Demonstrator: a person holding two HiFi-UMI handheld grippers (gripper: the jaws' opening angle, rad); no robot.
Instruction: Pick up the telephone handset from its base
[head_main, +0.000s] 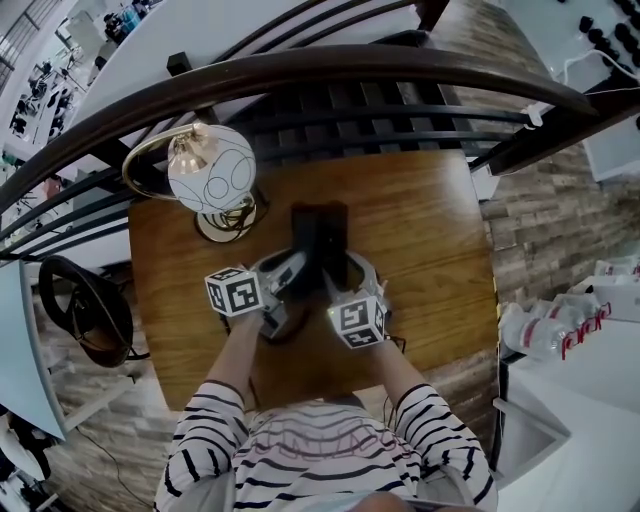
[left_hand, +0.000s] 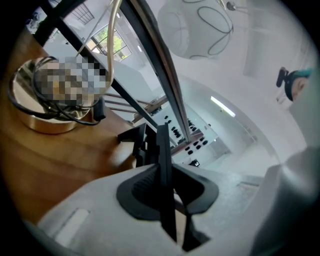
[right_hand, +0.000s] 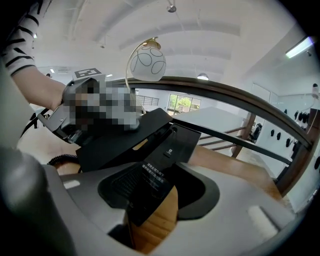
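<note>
A wooden table (head_main: 430, 260) stands against a dark curved railing (head_main: 300, 70), with a white globe lamp (head_main: 210, 168) at its back left corner. The black telephone base (head_main: 320, 235) sits mid-table. The left gripper (head_main: 283, 283) has its jaws drawn narrow on a thin black piece seen edge-on, apparently the telephone handset (left_hand: 162, 150) (its full shape cannot be made out), at the base's left side. The right gripper (head_main: 352, 282) clamps the base's near right edge, a labelled black panel lying between its jaws.
</note>
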